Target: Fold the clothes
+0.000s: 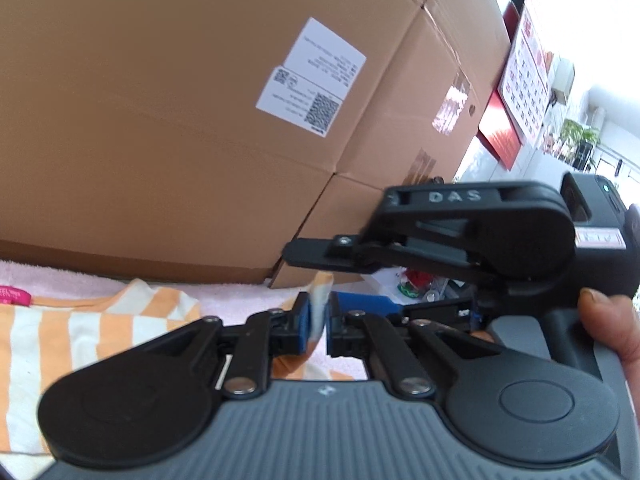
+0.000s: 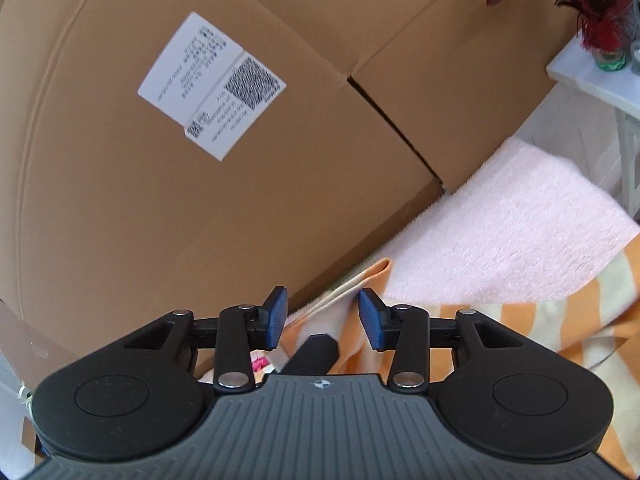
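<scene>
An orange-and-white striped garment (image 1: 80, 332) lies on a pink towel (image 2: 500, 232). In the left wrist view my left gripper (image 1: 319, 318) is shut on a raised edge of the garment, with pale fabric pinched between the blue pads. My right gripper (image 2: 324, 320) stands open, and a folded corner of the striped garment (image 2: 360, 284) lies between its blue pads without being clamped. A black finger (image 2: 314, 354) of the other tool shows just below that gap. The right tool's black housing (image 1: 500, 232) fills the right of the left wrist view, held by a hand (image 1: 608, 328).
Large cardboard boxes (image 1: 180, 120) with a white shipping label (image 1: 312, 76) stand close behind the towel. A pink tag (image 1: 14, 295) sits at the garment's left. A white shelf (image 2: 592, 80) with a red feathery plant (image 2: 592, 12) is at the right, and a red calendar (image 1: 524, 64) hangs beyond.
</scene>
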